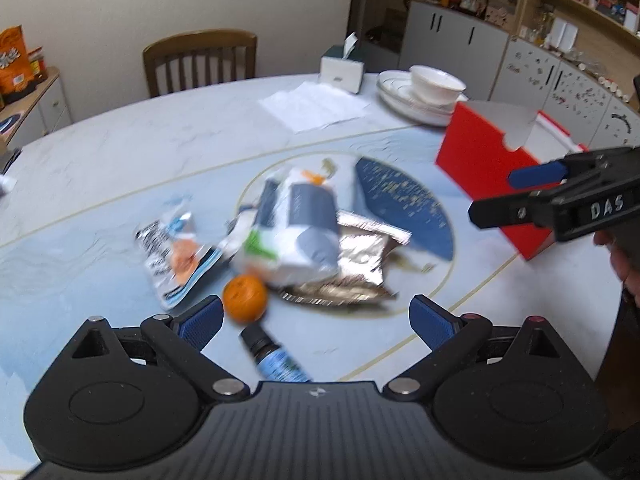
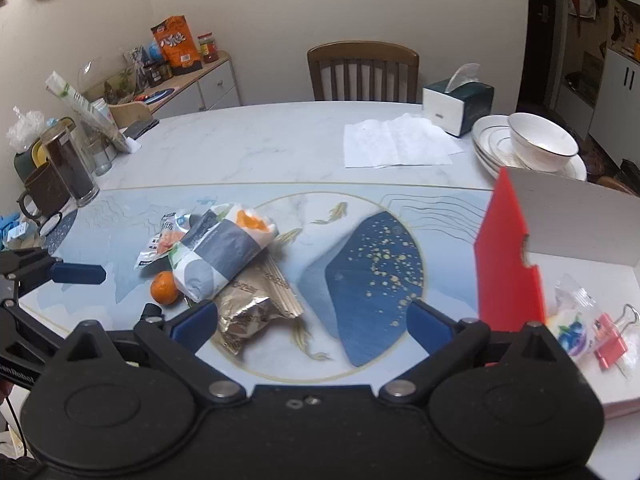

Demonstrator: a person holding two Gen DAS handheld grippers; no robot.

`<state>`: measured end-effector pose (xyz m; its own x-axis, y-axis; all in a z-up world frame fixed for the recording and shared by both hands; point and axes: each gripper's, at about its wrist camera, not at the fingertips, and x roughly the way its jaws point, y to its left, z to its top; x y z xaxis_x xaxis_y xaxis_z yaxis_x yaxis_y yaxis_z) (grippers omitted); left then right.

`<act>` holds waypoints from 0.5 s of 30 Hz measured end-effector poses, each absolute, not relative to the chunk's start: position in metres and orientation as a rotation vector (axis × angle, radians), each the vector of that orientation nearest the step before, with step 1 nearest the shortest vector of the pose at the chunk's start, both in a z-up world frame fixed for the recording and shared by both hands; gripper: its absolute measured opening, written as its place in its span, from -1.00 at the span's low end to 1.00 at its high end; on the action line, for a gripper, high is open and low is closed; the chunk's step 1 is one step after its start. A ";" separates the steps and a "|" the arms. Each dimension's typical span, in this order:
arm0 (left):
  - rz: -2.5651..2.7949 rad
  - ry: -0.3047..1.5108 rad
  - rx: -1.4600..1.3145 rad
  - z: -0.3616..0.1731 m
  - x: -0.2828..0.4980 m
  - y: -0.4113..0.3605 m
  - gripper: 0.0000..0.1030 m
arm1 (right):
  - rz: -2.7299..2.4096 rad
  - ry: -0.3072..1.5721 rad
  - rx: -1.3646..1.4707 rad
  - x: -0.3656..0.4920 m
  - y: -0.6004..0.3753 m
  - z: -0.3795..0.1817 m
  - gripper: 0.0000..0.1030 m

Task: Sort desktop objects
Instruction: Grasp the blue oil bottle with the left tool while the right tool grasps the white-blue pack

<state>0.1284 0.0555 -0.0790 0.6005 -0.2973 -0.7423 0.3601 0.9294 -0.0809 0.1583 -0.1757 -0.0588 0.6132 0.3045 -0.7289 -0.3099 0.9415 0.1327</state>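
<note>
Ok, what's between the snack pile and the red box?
Only bare table, on the dark blue printed patch. The right wrist view shows it clear between the pile and the red box.

tabletop (image 2: pixel 256 152): smooth, glossy marble look | snack pouch (image 2: pixel 244 312): crinkled shiny foil | red box (image 2: pixel 508 264): matt cardboard | bowl (image 2: pixel 540 140): glossy ceramic | chair (image 2: pixel 362 70): wood | binder clip (image 2: pixel 610 344): metal
</note>
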 end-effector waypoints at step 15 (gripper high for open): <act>-0.314 0.931 0.113 -0.114 0.130 0.074 0.93 | 0.399 0.789 -0.070 0.194 -0.107 -0.061 0.96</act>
